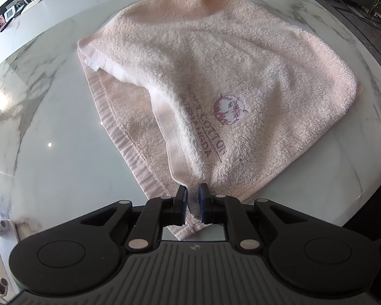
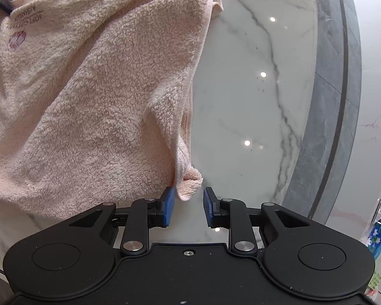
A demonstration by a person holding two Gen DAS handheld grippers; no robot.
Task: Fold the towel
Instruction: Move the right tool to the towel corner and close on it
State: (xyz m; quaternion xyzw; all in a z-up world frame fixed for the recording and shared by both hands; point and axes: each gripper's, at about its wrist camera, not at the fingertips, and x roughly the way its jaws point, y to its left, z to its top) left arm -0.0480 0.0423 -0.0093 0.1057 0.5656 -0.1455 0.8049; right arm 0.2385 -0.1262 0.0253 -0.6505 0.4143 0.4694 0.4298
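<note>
Left wrist view: a pale pink towel [image 1: 216,76] lies rumpled on a white marble table [image 1: 50,127]. One layer is folded loosely over another, with a ribbed hem showing along the lower left edge. A purple flower logo [image 1: 229,110] and a line of purple lettering sit on the upper layer. The left gripper [image 1: 192,200], black with blue pads, is clenched on a corner of the towel at the near edge, and the cloth rises in a ridge from the table up to its pads. At the top of the picture, a dark part of the other gripper shows at the towel's far edge.

Right wrist view: the towel [image 2: 89,89] fills the left half of the picture, spread over the marble table [image 2: 254,89], with its logo [image 2: 16,40] at the upper left. The right gripper [image 2: 189,203] has its jaws apart. A curled corner of the towel hangs between the blue pads, touching the left one only; the right pad stands clear, so nothing is grasped. The left gripper [image 2: 2,2] appears small at the upper left, pinching the towel's far corner.
</note>
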